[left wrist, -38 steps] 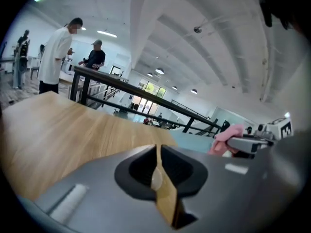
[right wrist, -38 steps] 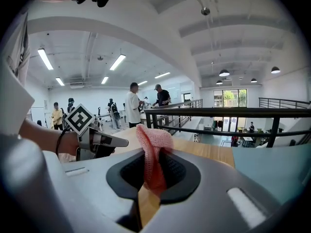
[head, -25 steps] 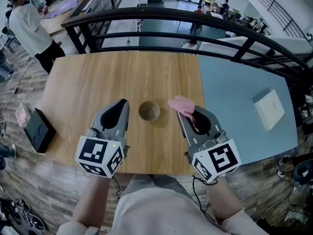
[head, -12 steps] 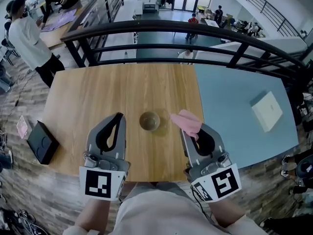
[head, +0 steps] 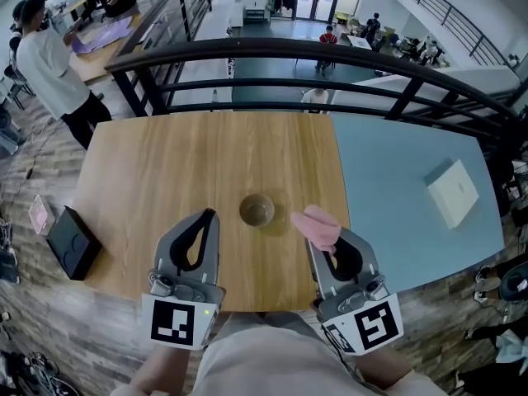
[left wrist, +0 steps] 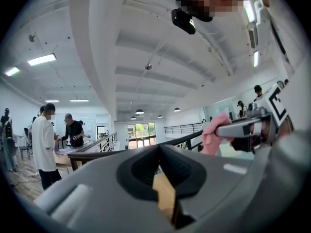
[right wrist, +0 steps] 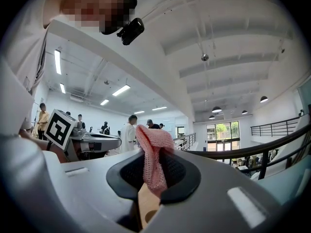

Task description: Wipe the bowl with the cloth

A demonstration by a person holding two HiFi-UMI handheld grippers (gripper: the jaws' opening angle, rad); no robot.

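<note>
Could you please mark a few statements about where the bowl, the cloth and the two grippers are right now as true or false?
1. The right gripper is shut on the pink cloth. True.
2. The left gripper holds the bowl. False: its jaws are shut on nothing, and the bowl stands free on the wooden table.
3. The cloth lies inside the bowl. False: it is in the right gripper's jaws, to the bowl's right and apart from it.
4. The bowl stands between the two grippers. True.
</note>
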